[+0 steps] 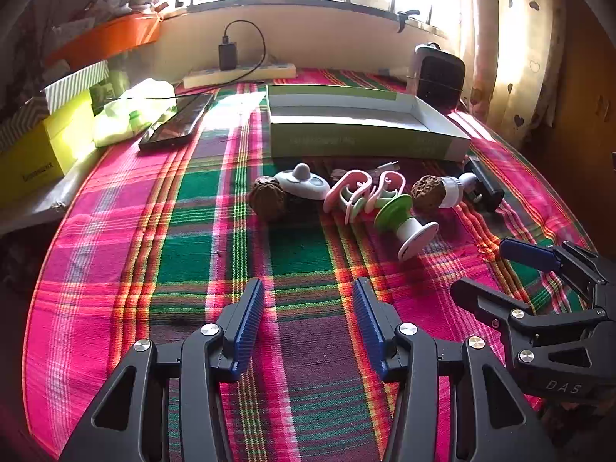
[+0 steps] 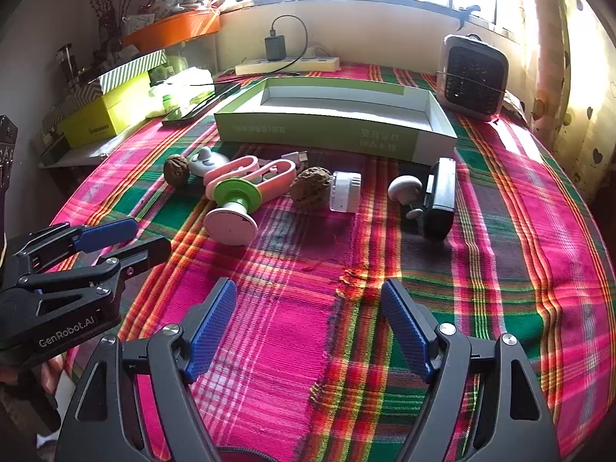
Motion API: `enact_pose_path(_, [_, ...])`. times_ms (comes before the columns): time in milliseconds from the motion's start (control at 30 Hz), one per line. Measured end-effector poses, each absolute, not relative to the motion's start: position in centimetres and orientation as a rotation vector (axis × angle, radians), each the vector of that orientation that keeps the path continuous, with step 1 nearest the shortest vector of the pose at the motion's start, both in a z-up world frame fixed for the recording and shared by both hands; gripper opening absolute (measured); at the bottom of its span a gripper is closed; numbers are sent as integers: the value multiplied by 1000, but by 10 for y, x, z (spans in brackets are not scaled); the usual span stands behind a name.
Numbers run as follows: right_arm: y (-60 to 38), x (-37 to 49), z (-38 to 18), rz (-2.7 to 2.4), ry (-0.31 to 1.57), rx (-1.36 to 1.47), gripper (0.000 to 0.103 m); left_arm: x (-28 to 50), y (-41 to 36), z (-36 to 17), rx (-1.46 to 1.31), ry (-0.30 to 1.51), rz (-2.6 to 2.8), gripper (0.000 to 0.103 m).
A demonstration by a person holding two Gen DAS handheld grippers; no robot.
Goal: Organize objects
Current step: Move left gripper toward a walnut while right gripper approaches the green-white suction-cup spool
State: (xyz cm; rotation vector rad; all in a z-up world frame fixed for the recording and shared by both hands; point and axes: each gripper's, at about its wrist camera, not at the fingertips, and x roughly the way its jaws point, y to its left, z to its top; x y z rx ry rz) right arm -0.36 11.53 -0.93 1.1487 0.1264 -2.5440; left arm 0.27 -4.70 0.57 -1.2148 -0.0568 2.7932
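Both grippers hover over the plaid cloth (image 2: pixel 292 327) with jaws apart and nothing between them: left gripper (image 1: pixel 308 327), right gripper (image 2: pixel 308 327). Beyond them, loose items lie in a row: two walnuts (image 2: pixel 311 186), pink clips (image 2: pixel 250 171), a green-and-white spool (image 2: pixel 235 208), a black device (image 2: pixel 439 196). Just behind the row sits the green-sided cardboard tray (image 2: pixel 327 133); its white interior appears unoccupied, though glare limits certainty.
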Motion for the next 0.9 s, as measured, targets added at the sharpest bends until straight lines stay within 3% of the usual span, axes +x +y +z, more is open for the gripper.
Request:
enact_pose_path(367, [88, -23, -7, -2434, 78, 1148, 78, -21, -73, 9, -1217, -134, 2788, 46])
enact_pose_path(900, [78, -43, -12, -2463, 188, 1183, 78, -54, -73, 7, -1235, -122, 2749, 46])
